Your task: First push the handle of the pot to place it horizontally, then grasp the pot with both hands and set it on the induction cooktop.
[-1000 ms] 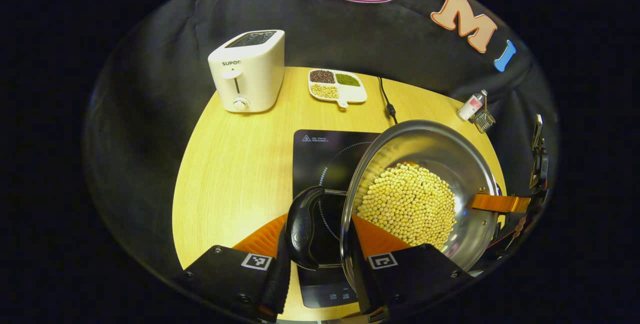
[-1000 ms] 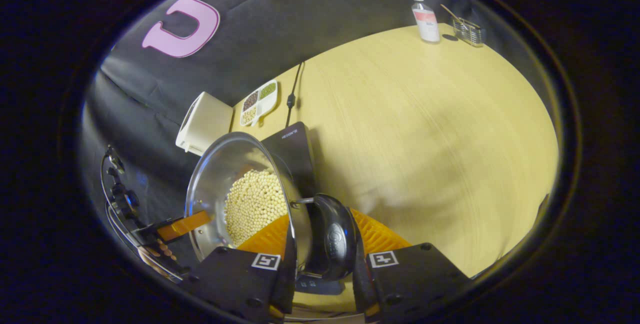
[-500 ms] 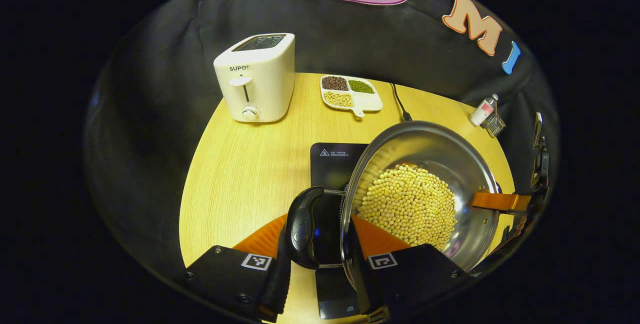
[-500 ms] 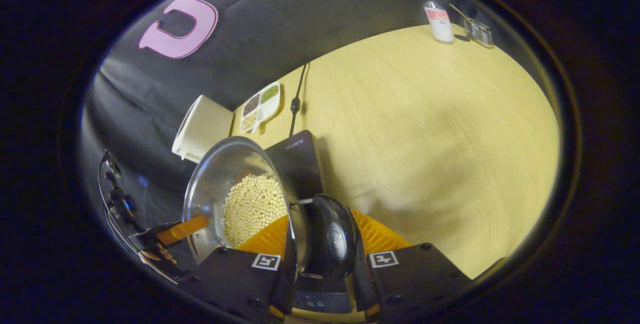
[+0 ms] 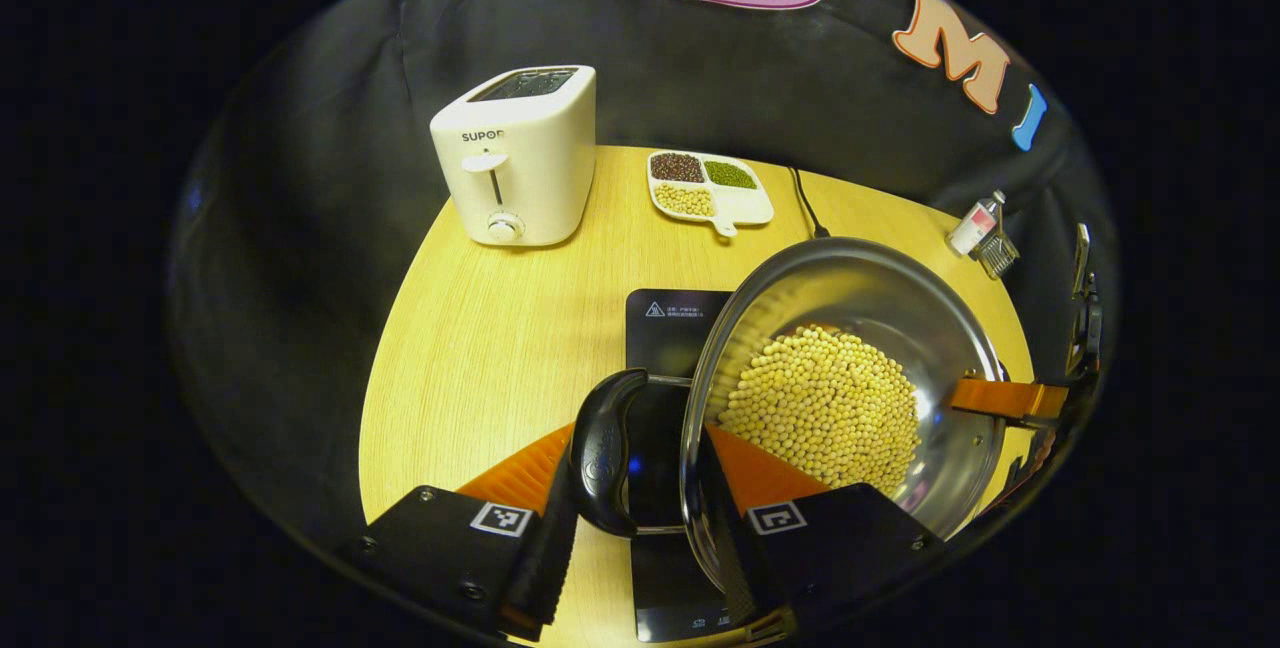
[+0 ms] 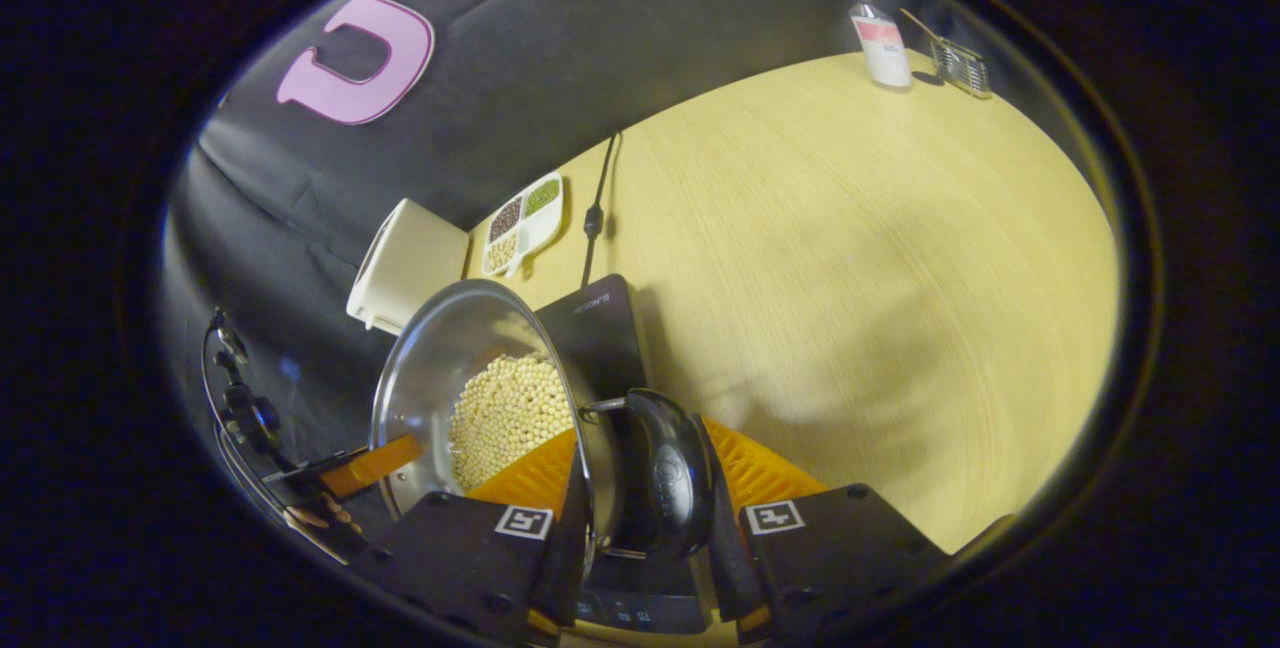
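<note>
The bean-filled pot (image 5: pixel 850 378) hangs above the induction cooktop (image 5: pixel 665 323), left gripper (image 5: pixel 635 538) and right gripper (image 6: pixel 645 548) each clamped on a side handle (image 5: pixel 603 453); placement lies straight down

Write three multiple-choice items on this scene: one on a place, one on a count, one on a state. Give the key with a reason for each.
1. Where is the toaster?
A. At the table's far left, by the wall
B. On the cooktop
C. Inside the pot

2. How many compartments of the divided dish hold beans?
A. One
B. Three
C. Five

3. How is the pot held?
A. Lying loose on the table
B. By one gripper
C. By a gripper at each side handle

Key: 1 A, it stands beside the black cloth. 2 B, dark, green and pale heaps. 3 C, left gripper and right gripper each clamp a handle.
</note>
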The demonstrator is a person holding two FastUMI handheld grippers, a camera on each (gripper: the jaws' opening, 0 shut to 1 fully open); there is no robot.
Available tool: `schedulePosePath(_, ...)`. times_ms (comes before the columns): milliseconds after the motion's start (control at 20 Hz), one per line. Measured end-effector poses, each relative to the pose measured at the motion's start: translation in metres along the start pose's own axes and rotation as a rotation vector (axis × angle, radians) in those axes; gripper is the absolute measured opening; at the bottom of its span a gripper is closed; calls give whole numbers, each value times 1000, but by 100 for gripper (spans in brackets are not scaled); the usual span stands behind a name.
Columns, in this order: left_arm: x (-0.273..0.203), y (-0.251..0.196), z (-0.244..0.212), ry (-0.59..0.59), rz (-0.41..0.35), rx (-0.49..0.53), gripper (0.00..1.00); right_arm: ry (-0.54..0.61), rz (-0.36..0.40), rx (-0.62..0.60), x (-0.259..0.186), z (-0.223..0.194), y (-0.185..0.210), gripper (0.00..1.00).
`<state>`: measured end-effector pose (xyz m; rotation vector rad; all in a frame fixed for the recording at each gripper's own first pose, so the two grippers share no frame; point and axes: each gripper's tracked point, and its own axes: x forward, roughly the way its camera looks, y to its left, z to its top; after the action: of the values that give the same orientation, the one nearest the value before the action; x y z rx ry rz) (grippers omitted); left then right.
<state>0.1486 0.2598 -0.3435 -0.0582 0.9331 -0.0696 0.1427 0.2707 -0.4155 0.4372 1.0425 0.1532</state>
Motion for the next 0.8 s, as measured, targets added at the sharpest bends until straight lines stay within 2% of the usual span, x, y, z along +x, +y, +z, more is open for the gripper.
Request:
schedulePosePath(50, 0, 1, -1, 4, 4, 2, 65, -3, 10, 10, -1, 2, 1, 52)
schedulePosePath(150, 1, 4, -1, 2, 19, -8, 68, -4, 16, 19, -2, 4, 3, 50)
schedulePosePath(200, 1, 5, -1, -2, 25, -14, 69, -7, 42, 21, -7, 5, 9, 56)
schedulePosePath(300, -2, 13, -1, -18, 49, -29, 80, -40, 40, 6, -11, 10, 7, 81)
schedulePosePath(350, -5, 17, 0, -30, 58, -46, 92, -60, 40, -6, -16, 14, 3, 94)
schedulePosePath(400, -5, 17, -3, -41, 60, -66, 99, -85, 39, -18, -22, 18, 1, 94)
schedulePosePath(500, -13, 16, 0, -79, 59, -89, 100, -153, 25, -48, -35, 29, -6, 93)
schedulePosePath(550, -18, 14, 4, -109, 55, -93, 100, -189, 22, -63, -44, 35, -9, 100)
schedulePosePath(600, -25, 13, 7, -136, 56, -94, 99, -221, 14, -72, -53, 39, -13, 92)
schedulePosePath(750, -52, 12, 14, -202, 70, -74, 98, -301, -15, -87, -84, 52, -27, 92)
schedulePosePath(800, -62, 14, 15, -221, 90, -58, 97, -324, -24, -89, -95, 55, -32, 100)
